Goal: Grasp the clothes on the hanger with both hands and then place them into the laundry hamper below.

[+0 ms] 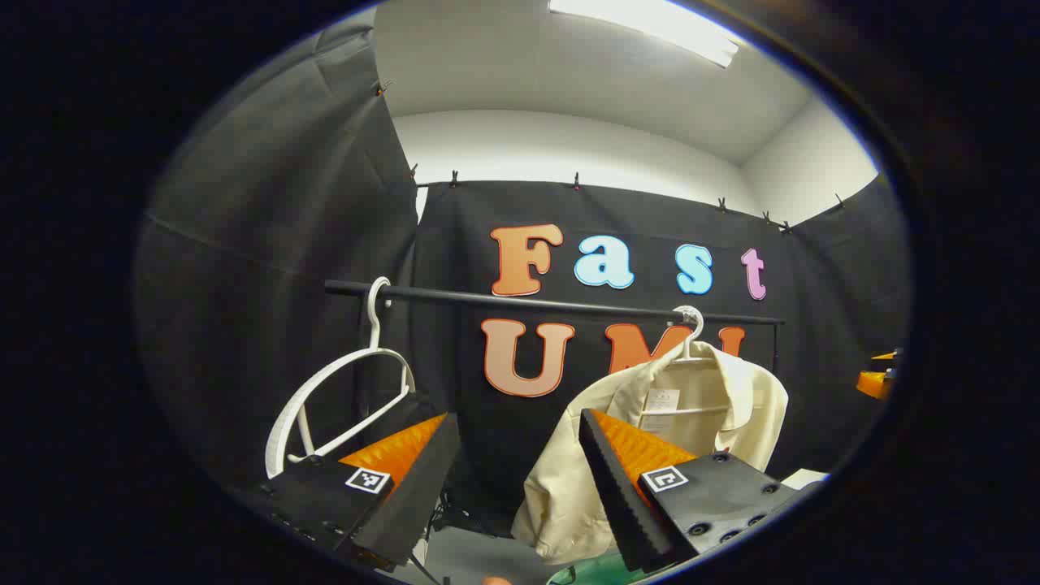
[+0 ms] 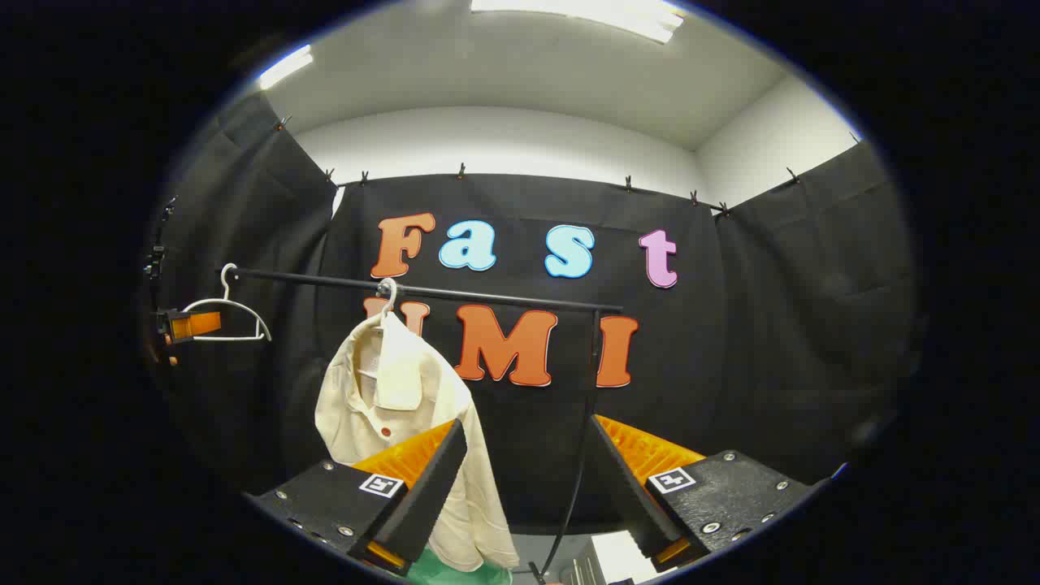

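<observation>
Black rail (image 1: 552,305) across mid-frame, carrying a bare white hanger (image 1: 341,390) at left and a second hanger (image 1: 689,325) with a cream shirt (image 1: 650,439) at right.

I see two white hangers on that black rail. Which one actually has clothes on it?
The hanger at the rail's right end in the left gripper view carries a cream shirt. The other hanger, near the left end, hangs bare.

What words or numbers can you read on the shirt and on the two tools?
Paper tag inside the cream shirt: printed, but too small to read.
Square marks on the left tool and the right tool: black-and-white patterns, no words or numbers.
</observation>
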The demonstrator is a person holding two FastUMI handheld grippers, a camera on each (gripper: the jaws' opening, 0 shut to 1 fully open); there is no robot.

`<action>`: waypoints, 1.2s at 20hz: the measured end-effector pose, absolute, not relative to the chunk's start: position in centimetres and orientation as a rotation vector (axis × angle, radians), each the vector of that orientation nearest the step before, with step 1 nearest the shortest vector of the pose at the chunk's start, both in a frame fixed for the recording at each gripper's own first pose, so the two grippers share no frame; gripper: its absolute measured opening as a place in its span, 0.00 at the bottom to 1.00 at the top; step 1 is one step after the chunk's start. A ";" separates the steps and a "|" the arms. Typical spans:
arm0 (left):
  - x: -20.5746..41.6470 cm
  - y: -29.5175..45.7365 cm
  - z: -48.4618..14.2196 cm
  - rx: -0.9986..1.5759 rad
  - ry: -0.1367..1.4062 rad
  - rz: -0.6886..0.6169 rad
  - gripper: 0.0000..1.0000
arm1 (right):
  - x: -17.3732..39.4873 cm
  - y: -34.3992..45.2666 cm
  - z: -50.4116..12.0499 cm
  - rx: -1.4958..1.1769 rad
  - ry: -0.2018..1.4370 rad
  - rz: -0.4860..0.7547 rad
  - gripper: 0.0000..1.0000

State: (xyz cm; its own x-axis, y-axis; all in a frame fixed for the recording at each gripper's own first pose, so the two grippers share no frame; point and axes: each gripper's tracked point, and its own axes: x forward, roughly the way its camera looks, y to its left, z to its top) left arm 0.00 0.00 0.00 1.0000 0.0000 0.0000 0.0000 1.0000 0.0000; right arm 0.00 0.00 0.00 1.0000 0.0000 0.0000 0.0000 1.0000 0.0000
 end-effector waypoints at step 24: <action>1.4 -1.8 -1.4 -0.004 -0.002 -0.031 0.96 | 0.0 -3.7 -2.3 0.025 0.062 -0.049 0.94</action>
State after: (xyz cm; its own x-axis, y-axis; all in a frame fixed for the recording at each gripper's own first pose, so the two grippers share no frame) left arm 1.40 -1.78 -1.42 0.9995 -0.0310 0.0025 0.0310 0.9995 -0.0037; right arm 0.02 -3.70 -2.27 0.9969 -0.0485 -0.0626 0.0500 0.9985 0.0234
